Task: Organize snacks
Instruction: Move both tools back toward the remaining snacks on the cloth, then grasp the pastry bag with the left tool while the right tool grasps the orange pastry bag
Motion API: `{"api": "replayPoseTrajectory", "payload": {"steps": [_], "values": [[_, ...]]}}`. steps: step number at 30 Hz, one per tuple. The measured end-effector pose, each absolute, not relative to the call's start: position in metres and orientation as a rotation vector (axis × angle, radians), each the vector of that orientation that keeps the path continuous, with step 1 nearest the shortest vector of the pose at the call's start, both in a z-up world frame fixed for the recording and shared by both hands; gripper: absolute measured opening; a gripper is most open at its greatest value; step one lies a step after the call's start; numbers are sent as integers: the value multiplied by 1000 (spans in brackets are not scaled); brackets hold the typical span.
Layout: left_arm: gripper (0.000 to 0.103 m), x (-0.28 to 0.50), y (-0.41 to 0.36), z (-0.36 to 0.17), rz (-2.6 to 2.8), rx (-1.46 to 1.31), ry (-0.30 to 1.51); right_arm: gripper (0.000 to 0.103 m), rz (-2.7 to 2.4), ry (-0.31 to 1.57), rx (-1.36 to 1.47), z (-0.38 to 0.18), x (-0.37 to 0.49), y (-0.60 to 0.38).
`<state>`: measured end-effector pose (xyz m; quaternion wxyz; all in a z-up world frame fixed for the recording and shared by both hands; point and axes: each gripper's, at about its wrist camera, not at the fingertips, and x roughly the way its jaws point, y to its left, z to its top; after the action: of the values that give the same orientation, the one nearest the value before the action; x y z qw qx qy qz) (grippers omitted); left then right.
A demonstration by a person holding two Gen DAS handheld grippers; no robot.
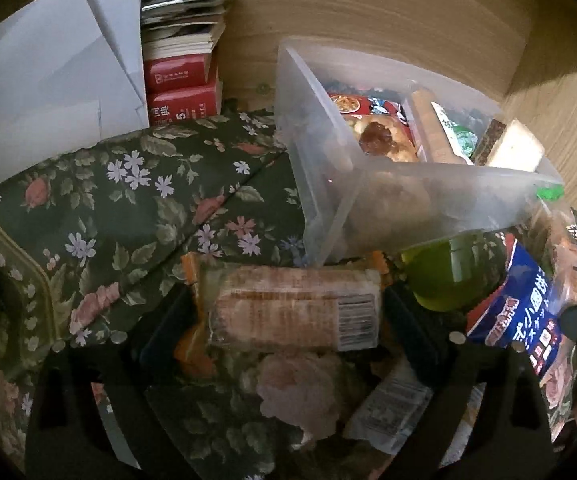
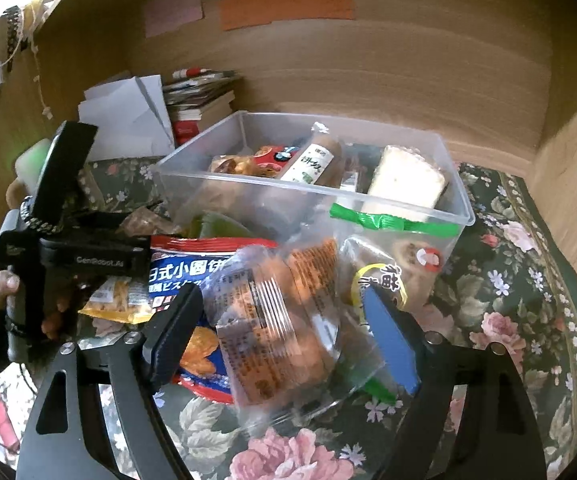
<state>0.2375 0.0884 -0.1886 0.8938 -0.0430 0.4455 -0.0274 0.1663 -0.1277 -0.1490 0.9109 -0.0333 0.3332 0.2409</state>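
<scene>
A dark floral tablecloth carries everything — ahead of the right gripper a clear plastic bin, between its fingers a clear snack bag, leftward a blue biscuit packet — books stacked beyond.

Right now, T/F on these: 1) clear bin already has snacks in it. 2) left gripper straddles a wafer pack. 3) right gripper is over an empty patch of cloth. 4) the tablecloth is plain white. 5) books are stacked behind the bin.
1) True. The clear bin holds several packs.
2) True. The left gripper has the wafer pack between its open jaws.
3) False. The right gripper straddles a clear bag of orange snacks.
4) False. The tablecloth is dark green with a floral print.
5) True. The books are stacked at the back wall.
</scene>
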Motion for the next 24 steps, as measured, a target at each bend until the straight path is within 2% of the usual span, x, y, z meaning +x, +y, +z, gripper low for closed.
{"api": "replayPoseTrajectory", "payload": {"steps": [2, 4, 5, 10, 24], "values": [[87, 234, 86, -189, -62, -91, 918, 78, 502, 688, -68, -149, 167, -130], [83, 228, 88, -186, -64, -88, 907, 63, 529, 699, -66, -150, 167, -132], [81, 226, 89, -184, -63, -85, 900, 62, 530, 703, -69, -150, 167, -133], [78, 208, 91, -170, -57, -69, 861, 47, 512, 688, -51, -147, 162, -140], [77, 176, 79, -90, -63, -70, 640, 46, 479, 523, -27, -94, 157, -151]]}}
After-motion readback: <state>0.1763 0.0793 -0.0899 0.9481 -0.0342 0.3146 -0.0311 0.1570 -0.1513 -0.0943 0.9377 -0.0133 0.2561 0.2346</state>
